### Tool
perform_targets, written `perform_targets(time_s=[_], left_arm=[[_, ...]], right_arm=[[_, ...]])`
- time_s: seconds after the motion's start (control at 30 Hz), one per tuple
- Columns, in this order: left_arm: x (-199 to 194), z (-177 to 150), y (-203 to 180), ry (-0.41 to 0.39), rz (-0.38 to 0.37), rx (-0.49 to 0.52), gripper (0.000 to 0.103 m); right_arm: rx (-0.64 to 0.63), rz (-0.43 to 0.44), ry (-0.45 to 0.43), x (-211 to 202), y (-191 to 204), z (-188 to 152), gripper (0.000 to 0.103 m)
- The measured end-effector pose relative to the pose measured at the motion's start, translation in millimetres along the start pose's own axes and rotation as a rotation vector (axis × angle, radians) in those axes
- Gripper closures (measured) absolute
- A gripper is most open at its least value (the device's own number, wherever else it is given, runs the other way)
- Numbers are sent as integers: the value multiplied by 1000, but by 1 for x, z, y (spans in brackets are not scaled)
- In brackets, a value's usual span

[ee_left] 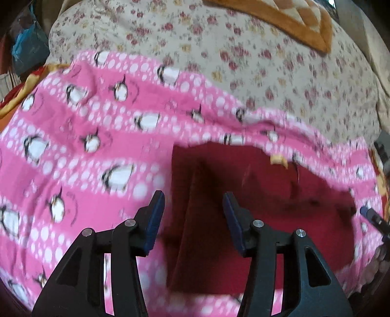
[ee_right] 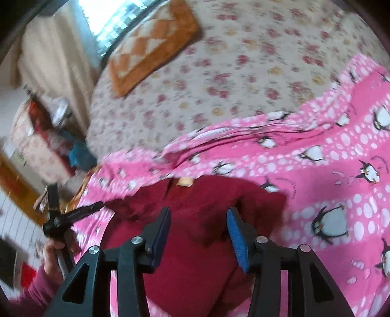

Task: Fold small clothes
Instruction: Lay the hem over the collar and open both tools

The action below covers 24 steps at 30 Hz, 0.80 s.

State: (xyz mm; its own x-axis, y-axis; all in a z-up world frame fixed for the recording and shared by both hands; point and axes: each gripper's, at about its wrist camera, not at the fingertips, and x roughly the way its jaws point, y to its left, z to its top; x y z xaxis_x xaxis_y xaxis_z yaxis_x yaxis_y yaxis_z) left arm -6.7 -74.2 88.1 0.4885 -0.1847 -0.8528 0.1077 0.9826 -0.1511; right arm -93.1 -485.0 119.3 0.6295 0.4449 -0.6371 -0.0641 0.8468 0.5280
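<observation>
A dark red garment (ee_left: pixel 243 200) lies on a pink penguin-print blanket (ee_left: pixel 73 146), with a small tan label (ee_left: pixel 277 159) at its far edge. My left gripper (ee_left: pixel 193 202) is open and empty just above the garment's near left part. In the right wrist view the same red garment (ee_right: pixel 195 219) lies on the pink blanket (ee_right: pixel 329 170). My right gripper (ee_right: pixel 198 219) is open and empty over the garment's middle. The other gripper (ee_right: pixel 80 214) shows at the left there, held by a hand, its tip at the garment's left edge. Both views are blurred.
A cream floral bedspread (ee_left: pixel 243 61) lies beyond the blanket, with an orange checked cushion (ee_left: pixel 280 22) on it, also in the right wrist view (ee_right: pixel 151 46). Clutter and a cloth-covered box (ee_right: pixel 41 146) stand beside the bed at the left. A curtain (ee_right: pixel 56 56) hangs at the window.
</observation>
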Motion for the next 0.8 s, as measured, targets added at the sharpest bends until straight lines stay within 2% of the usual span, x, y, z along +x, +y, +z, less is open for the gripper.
perform_targets(time_s=[0.13,0.2,0.33,0.47,0.53,0.6,0.8], left_arm=[[8,-24,4,64,27,27,54],[14,-27,5,73,39,36,54],[30,-11,2,63,37,45,54],[49,17,-4,49,40,38,54],[62,30,-6,50,52,36,54],[76,41,-5,61,77,25,54],[98,51,2,76,84,-36,53]], right_arm=[[-51,74,110,20,19,-21,57],[-63,81,153,33,23,-27,57],[-114,24,209,61,27,-25,57],[-116,-91,191,85,18,-2,57],[-91,-142,157,96,10,14,57],[-45,-153,144,106,-2,26,57],[14,-217,199,133,-21,38,57]])
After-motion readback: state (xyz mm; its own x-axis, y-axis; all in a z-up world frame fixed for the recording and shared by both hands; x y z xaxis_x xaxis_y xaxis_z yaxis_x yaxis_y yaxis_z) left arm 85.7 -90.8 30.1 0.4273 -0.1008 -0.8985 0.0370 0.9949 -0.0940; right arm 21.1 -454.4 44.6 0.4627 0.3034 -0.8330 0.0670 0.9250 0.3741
